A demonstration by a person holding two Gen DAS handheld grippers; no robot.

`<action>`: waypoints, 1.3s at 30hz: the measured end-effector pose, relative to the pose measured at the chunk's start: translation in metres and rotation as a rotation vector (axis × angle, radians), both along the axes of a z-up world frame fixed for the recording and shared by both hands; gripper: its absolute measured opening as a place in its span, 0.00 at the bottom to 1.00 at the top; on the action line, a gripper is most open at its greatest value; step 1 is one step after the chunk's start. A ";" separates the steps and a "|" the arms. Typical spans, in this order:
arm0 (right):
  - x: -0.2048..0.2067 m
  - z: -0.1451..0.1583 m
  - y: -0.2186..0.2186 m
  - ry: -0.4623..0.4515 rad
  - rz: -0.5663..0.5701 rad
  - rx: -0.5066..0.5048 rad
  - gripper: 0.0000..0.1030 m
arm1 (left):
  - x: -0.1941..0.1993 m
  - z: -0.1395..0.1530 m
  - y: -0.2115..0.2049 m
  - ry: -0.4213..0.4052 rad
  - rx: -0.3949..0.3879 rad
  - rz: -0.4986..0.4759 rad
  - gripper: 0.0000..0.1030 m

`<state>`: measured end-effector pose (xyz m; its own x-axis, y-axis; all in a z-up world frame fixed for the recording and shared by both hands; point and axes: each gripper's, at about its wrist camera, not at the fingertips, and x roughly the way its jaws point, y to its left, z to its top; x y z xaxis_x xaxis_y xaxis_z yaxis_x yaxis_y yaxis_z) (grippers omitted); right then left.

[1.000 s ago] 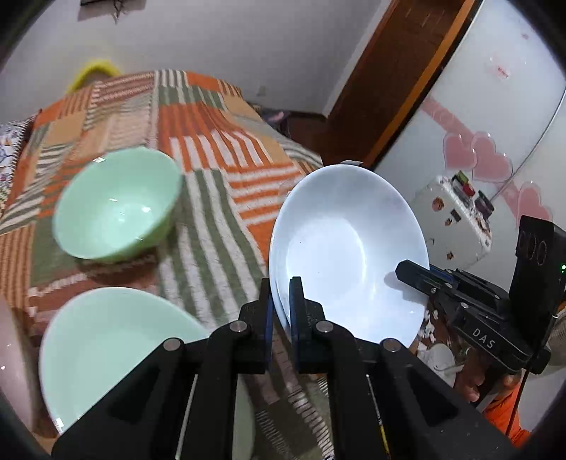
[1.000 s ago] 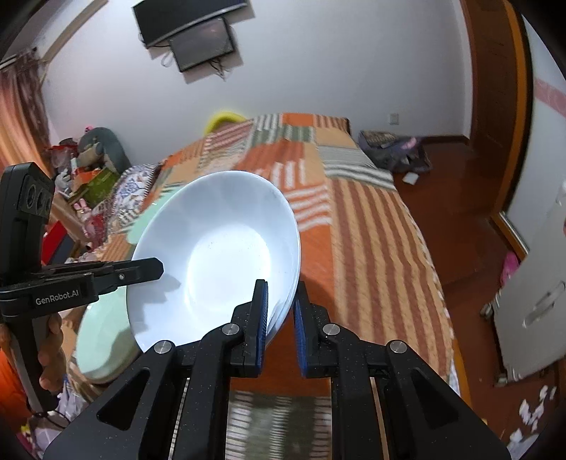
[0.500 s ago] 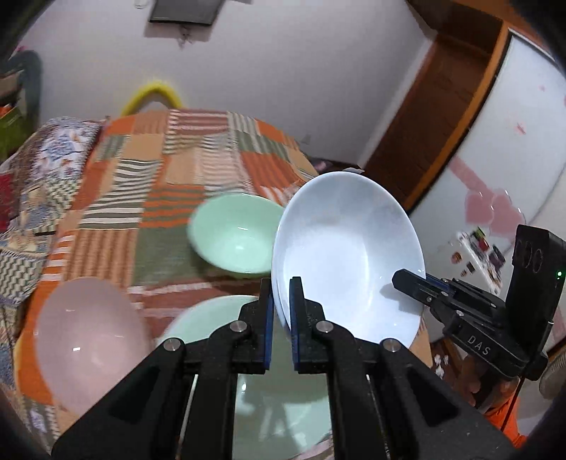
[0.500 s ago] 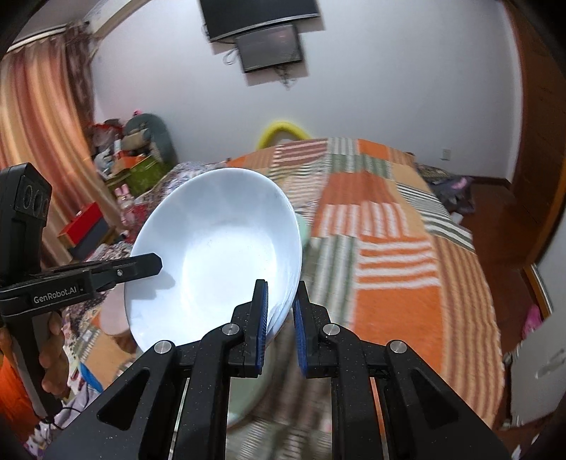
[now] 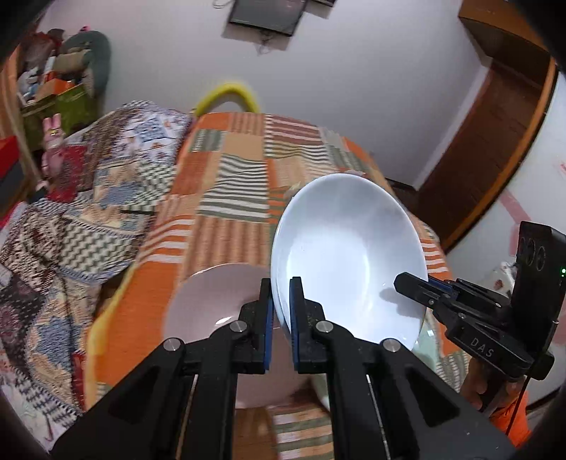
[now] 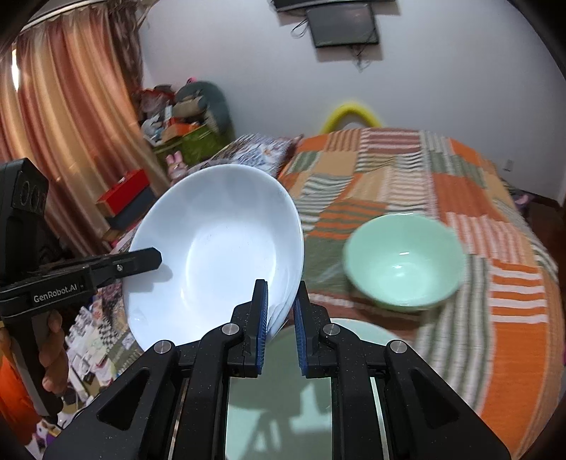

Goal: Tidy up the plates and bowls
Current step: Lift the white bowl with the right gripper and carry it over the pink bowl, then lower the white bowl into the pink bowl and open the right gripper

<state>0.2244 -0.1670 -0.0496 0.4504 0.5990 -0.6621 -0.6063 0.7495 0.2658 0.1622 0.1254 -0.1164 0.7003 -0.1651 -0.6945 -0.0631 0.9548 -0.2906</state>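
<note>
Nearest us, we have the left gripper (image 5: pixel 280 311) pinching the near rim of a white plate (image 5: pixel 348 262), blue pads pressed on either side of the edge, and the right gripper (image 6: pixel 281 313) clamped the same way on the opposite rim of that white plate (image 6: pixel 215 254). Each tool appears in the other's view: the left one reads "GenRobot.AI" on its side, the right one reads "DAS", and a hand (image 6: pixel 53 357) wraps the left tool's handle. We carry the deep, round plate off the bed between the two tools, tilted steeply so its hollow faces us in both views; being round, it has no long axis to speak of. Just below it lie a pale pink bowl (image 5: pixel 226 318) and a mint green plate (image 6: pixel 283 389), both resting on the bedspread (image 5: pixel 230 198), an orange, green and cream striped patchwork. A little farther along the bed we see a mint green bowl (image 6: pixel 405 263) sitting upright, mouth up. Beyond, a second patterned quilt (image 5: pixel 99 198) covers the left side of the bed. Farther still stand a yellow arch (image 6: pixel 352 113), a heap of clutter (image 6: pixel 180 113), salmon curtains (image 6: pixel 67 116), a wooden door (image 5: pixel 495 141), and a white wall with a dark screen (image 6: pixel 341 24).
</note>
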 end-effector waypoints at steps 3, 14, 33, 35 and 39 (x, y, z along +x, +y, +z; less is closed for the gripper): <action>-0.002 -0.010 0.020 0.024 0.034 -0.015 0.12 | -0.006 -0.013 0.017 0.030 0.008 0.030 0.07; -0.008 -0.042 0.065 0.102 0.104 -0.099 0.12 | -0.016 -0.062 0.050 0.133 -0.029 0.073 0.07; -0.006 -0.059 0.082 0.114 0.107 -0.183 0.12 | -0.008 -0.094 0.059 0.196 -0.046 0.073 0.07; -0.007 -0.059 0.084 0.097 0.107 -0.200 0.12 | -0.007 -0.094 0.058 0.199 -0.041 0.074 0.07; -0.009 -0.059 0.087 0.075 0.106 -0.225 0.14 | -0.006 -0.096 0.055 0.197 -0.032 0.071 0.10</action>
<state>0.2156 -0.0803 -0.1089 0.3380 0.4737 -0.8132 -0.6695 0.7283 0.1460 0.1561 0.1805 -0.2120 0.5623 -0.1445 -0.8142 -0.1882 0.9364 -0.2961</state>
